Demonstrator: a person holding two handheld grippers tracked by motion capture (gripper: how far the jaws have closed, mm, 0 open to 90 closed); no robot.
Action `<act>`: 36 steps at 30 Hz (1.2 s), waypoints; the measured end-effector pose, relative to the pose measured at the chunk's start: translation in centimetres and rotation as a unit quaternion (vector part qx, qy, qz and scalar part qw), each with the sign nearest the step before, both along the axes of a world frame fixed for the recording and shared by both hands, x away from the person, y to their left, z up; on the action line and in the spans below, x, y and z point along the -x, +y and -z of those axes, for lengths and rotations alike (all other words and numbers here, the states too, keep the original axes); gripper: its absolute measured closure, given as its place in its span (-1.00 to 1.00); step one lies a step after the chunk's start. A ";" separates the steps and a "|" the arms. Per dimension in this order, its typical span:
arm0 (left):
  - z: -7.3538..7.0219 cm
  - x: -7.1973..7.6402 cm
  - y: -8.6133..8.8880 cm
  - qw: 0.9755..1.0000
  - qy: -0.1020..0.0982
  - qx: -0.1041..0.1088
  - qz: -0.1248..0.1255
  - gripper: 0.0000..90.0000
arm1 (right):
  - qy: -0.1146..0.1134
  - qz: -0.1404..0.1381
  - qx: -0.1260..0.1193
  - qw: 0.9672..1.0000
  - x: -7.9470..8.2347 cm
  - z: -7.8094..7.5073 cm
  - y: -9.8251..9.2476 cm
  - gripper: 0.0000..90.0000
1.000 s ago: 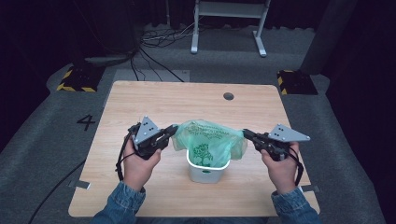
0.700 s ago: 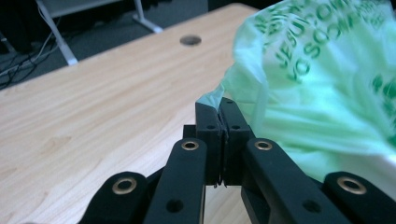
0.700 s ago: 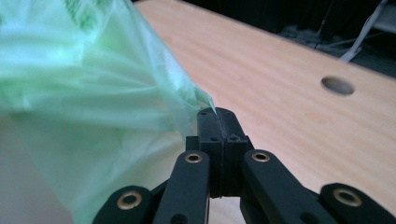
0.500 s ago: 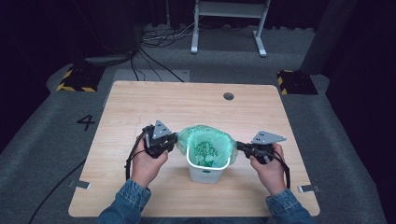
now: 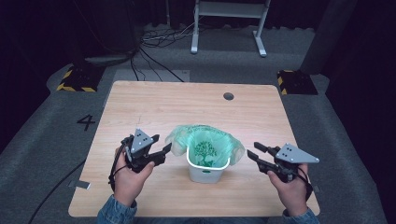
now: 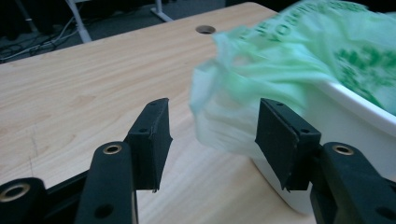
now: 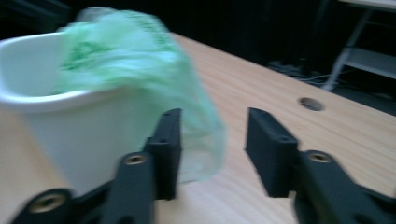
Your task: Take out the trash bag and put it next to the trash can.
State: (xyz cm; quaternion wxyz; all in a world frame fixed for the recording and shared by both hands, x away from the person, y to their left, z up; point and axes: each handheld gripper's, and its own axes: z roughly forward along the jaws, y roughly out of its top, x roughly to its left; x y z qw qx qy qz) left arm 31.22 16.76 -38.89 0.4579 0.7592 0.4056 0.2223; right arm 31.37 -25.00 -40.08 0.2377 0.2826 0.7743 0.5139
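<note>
A small white bin [image 5: 208,173] stands on the wooden table [image 5: 154,107], near its front edge. A thin green bag [image 5: 205,140] with a tree print lines the bin and hangs over its rim. My left gripper [image 5: 164,151] is open just left of the bag's hanging edge. My right gripper [image 5: 253,150] is open a little to the right of the bag. In the left gripper view the open gripper [image 6: 212,135] frames the bag's fold [image 6: 243,88] beside the bin wall [image 6: 355,116]. In the right gripper view the gripper [image 7: 212,149] is open beside the bag [image 7: 187,107] and bin [image 7: 70,126].
A round cable hole [image 5: 228,96] is in the table's far right part. Beyond the table stand a white metal frame [image 5: 229,18], floor cables [image 5: 154,51] and two yellow-black striped blocks [image 5: 74,79] [image 5: 295,82]. A "4" [image 5: 86,122] marks the floor at left.
A second ago both grippers held the bag's edges stretched above the bin. They lowered the bag over the rim, let go, and now stand open and slightly away.
</note>
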 end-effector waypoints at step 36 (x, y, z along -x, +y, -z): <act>-0.4 -3.3 -2.5 0.992 0.024 0.105 0.061 0.10 | 0.037 -0.012 -0.056 0.998 -6.5 -5.0 9.0 0.09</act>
